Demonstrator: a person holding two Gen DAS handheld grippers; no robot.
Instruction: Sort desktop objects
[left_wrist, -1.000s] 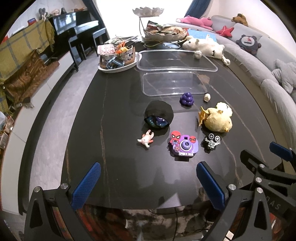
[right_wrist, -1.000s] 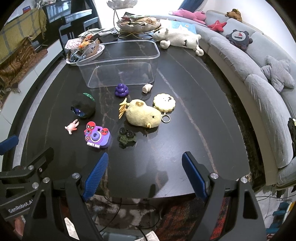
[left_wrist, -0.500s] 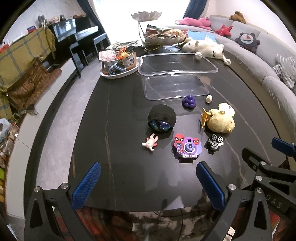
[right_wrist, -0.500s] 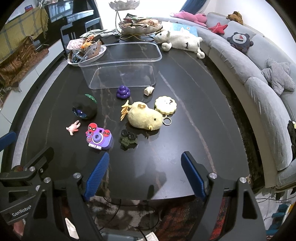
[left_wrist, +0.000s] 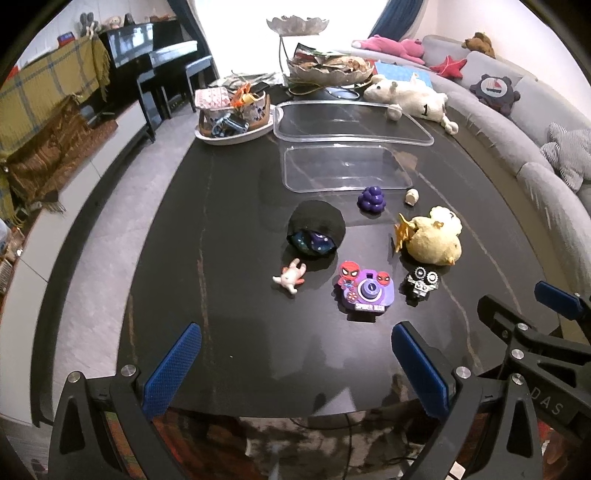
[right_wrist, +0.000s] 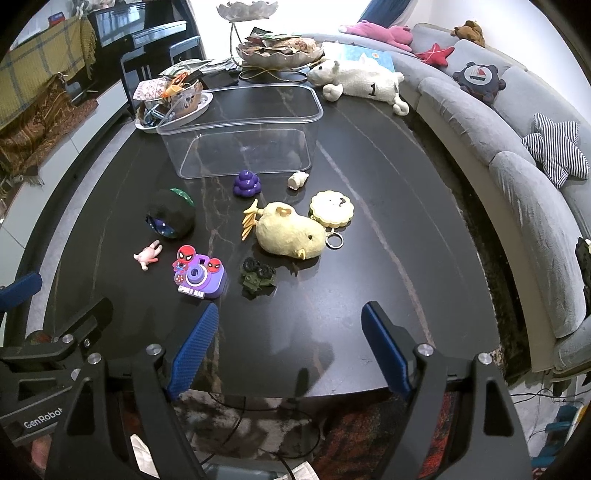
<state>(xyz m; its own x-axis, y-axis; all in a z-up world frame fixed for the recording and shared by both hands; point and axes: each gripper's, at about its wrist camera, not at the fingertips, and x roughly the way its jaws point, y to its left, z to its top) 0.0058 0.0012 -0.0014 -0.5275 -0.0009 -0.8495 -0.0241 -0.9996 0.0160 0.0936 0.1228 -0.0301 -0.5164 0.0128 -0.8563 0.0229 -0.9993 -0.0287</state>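
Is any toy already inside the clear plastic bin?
No. The clear plastic bin shows only the dark tabletop through it; the purple grape-shaped toy sits outside.

In the left wrist view the yellow plush chick (left_wrist: 436, 240) hides most of the round biscuit keyring (left_wrist: 448, 218) behind it, and the lettering on the purple toy camera (left_wrist: 365, 291) is too blurred to read.

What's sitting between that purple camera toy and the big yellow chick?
A small dark toy truck lies between the camera toy and the chick, clearest in the right wrist view.
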